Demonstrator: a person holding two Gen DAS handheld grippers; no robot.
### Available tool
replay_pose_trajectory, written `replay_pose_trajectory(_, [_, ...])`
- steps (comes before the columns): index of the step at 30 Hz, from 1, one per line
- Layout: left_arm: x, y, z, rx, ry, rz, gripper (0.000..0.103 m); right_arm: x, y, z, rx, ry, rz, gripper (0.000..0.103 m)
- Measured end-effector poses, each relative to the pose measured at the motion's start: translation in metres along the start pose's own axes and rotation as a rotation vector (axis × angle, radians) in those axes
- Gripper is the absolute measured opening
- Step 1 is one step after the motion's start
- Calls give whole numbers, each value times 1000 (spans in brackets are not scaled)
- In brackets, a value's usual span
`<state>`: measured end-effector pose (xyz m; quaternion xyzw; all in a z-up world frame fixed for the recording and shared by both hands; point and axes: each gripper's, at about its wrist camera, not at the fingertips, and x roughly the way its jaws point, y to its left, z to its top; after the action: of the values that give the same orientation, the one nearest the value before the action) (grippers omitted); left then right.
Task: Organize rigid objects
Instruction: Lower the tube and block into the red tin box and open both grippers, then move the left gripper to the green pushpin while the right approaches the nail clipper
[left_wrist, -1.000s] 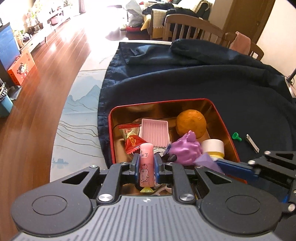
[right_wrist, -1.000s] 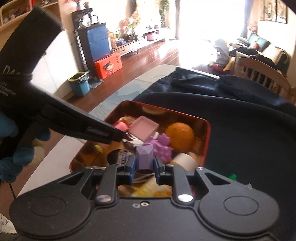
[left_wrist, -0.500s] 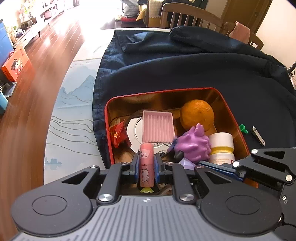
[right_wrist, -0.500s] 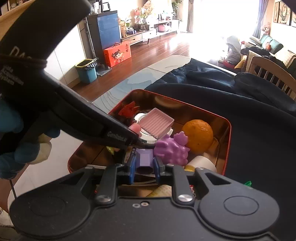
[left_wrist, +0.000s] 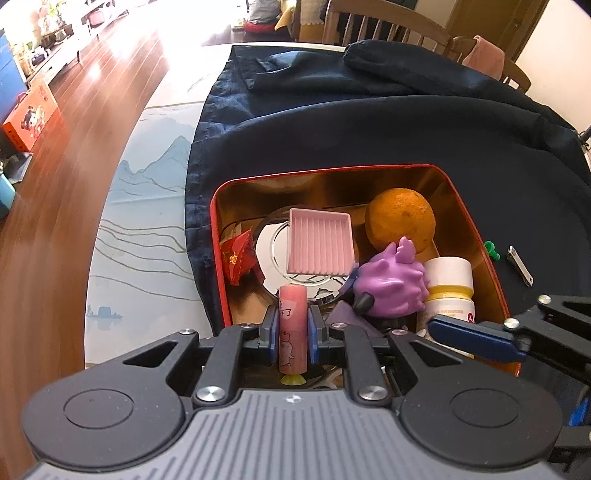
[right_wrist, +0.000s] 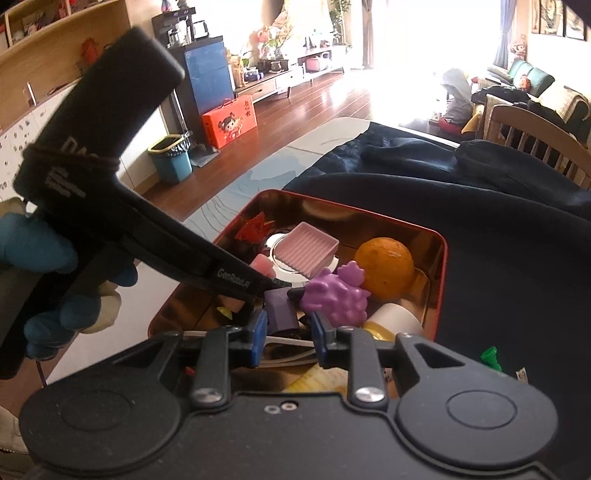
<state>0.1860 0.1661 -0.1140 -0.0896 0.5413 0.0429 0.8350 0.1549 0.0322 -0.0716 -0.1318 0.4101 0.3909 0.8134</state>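
Observation:
A red tin (left_wrist: 476, 236) on the dark cloth holds an orange (left_wrist: 400, 218), a pink ridged tray (left_wrist: 319, 245), a purple spiky toy (left_wrist: 391, 284), a white-capped bottle (left_wrist: 448, 284) and a red packet (left_wrist: 236, 254). My left gripper (left_wrist: 292, 332) is shut on a pink tube (left_wrist: 291, 325) over the tin's near edge. My right gripper (right_wrist: 288, 328) is open above the tin (right_wrist: 441, 266); a purple block (right_wrist: 280, 308) lies between its fingers, loose. The left gripper's fingers (right_wrist: 236, 277) reach in from the left.
A green peg (left_wrist: 490, 249) and a nail clipper (left_wrist: 519, 260) lie on the dark cloth (left_wrist: 369, 129) right of the tin. The table's light patterned top (left_wrist: 140, 221) shows at left, with wooden floor beyond. Chairs stand at the far end.
My right gripper has opened and let go of the purple block, which now rests in the tin. Both grippers rose slightly above the tin. The left still holds the pink tube.

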Motion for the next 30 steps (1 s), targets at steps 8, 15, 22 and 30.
replay_pose_trajectory(8, [-10,0,-4,-16,-1,-9,16,-24,-11,-6,47,-36,-6,32])
replay_pose_trajectory(15, [-27,-9,-9,-10,-41,-14,16,-43,-16,-14,49,-71,-12,37])
replay_pose_trajectory(22, [-49,-29,-17,15,-98,-18,16,-62,-25,-22,81,-102,-30,54])
replay_pose_trajectory(30, [-65,-61,-22,47,-152,-19,17,-84,-41,-28,109,-133,-40,66])
